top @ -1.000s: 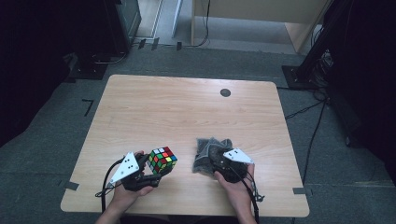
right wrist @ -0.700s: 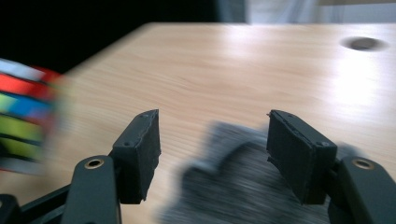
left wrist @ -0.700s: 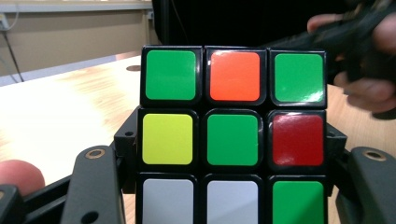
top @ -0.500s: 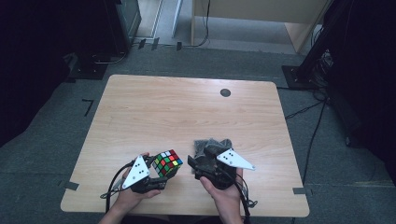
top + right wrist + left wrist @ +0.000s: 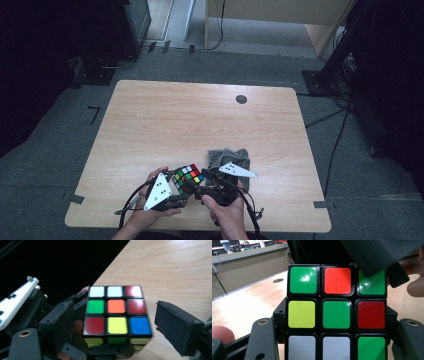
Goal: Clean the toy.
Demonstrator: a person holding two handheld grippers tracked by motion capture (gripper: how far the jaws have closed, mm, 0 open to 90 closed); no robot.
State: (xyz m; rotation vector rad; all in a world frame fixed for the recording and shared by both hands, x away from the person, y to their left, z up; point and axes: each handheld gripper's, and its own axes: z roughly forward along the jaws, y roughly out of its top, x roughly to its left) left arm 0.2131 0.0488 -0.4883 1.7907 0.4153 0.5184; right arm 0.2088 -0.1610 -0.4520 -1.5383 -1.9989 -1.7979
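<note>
Multicoloured plastic puzzle cube (image 5: 187, 177), low in the high view, sits clamped in the left tongs (image 5: 186, 192); the right tongs (image 5: 110, 325) have just been opening, jaws flanking it without touching.

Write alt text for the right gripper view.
A scrambled puzzle cube sits between the right gripper's two black jaws, which stand apart from its sides and have just been opening. The left gripper holds the cube from the left, above a light wooden table.
</note>
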